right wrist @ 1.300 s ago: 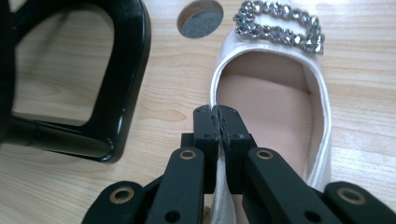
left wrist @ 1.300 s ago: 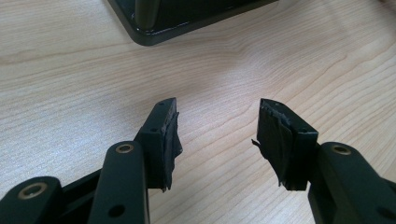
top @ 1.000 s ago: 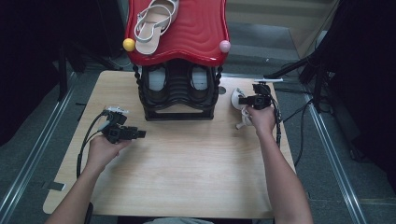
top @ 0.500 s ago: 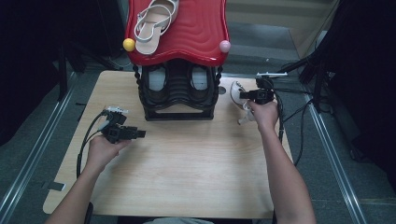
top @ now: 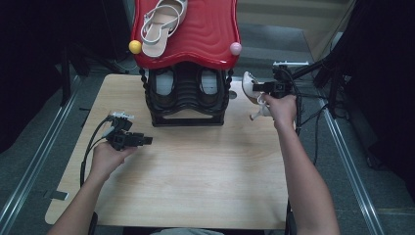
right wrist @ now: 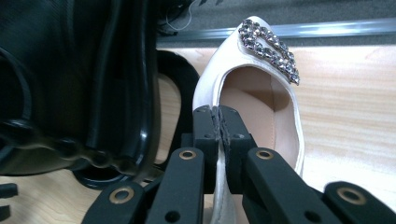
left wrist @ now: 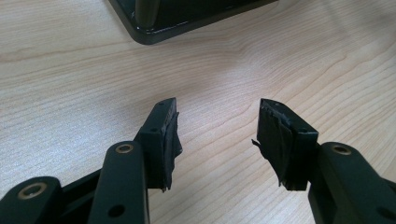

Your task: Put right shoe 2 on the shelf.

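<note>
Shoe (right wrist: pixel 261 98), white with a rhinestone buckle (right wrist: pixel 268 44) on the toe and no legible brand or writing, is held just to the right of the black shoe rack (top: pixel 188 95), clear of the wooden table (top: pixel 195 181). Right gripper (right wrist: pixel 219 121) has its jaws clamped on the shoe's side wall, level with the rack's lower shelves. Left gripper (left wrist: pixel 217 126) sits low over the table in front of the rack's left corner, jaws apart and holding nothing.

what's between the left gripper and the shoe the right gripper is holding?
In the high view, the black shoe rack base stands between the left gripper and the white shoe; otherwise bare wooden table.
</note>
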`<state>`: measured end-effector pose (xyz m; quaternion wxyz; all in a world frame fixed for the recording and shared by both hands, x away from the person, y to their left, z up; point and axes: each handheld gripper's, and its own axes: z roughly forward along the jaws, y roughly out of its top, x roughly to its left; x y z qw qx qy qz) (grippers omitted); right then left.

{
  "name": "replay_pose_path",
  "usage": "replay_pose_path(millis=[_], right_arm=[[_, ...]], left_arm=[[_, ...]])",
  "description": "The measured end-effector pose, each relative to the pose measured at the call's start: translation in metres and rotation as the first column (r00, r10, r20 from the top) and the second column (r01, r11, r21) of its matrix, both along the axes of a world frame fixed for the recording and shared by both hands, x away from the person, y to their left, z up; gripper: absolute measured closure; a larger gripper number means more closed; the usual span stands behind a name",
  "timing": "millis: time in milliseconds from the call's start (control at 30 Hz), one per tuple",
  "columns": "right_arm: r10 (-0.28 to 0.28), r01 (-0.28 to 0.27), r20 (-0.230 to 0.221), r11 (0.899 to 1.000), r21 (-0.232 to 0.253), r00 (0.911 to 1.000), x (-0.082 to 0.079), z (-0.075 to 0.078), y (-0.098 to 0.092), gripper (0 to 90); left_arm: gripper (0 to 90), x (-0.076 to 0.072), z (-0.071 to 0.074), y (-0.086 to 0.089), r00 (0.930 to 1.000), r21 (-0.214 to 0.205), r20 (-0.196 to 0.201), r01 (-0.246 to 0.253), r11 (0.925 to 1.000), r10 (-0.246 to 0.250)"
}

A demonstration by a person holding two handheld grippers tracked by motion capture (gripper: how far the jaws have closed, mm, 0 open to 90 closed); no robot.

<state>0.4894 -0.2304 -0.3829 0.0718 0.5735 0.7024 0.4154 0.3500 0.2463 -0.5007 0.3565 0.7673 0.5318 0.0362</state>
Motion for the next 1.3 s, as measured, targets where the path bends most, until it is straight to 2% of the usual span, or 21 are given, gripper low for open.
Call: replay_pose_path(millis=[333,500,533,833,1000,1100,1300], right_arm=[[-0.002,0.002,0.049,1.0,0.0,0.9988,-0.002,0.049,0.001,88.9],[-0.001,0.001,0.088,1.0,-0.004,0.9961,-0.003,0.079,0.003,88.9],[0.0,0.001,0.101,1.0,-0.009,0.9949,-0.003,0.089,0.005,88.9],[0.013,-0.01,0.155,1.0,-0.018,0.9878,-0.003,0.14,0.014,88.8],[0.025,-0.023,0.206,1.0,-0.01,0.9782,-0.006,0.171,0.021,88.9],[0.028,-0.024,0.237,1.0,-0.02,0.9712,-0.008,0.193,0.029,88.8],[0.044,-0.036,0.286,0.999,-0.036,0.9571,-0.01,0.226,0.047,88.9]], left_arm=[[48.7,0.0,-0.001,-0.002,1.0,-0.003,-0.001,0.003,1.0,-0.003],[48.7,0.0,-0.001,-0.003,1.0,-0.001,0.0,0.001,1.0,-0.001],[48.7,0.0,-0.001,-0.003,1.0,-0.001,0.0,0.001,1.0,-0.001],[48.6,0.0,-0.001,-0.004,0.9999,-0.002,-0.007,0.009,1.0,-0.009],[48.7,0.0,-0.001,-0.004,0.9998,0.002,-0.011,0.014,0.9999,-0.014],[48.7,0.0,-0.002,-0.004,0.9999,0.001,-0.006,0.012,0.9999,-0.012],[48.6,0.0,-0.001,-0.004,0.9999,0.003,-0.007,0.013,0.9999,-0.013]])
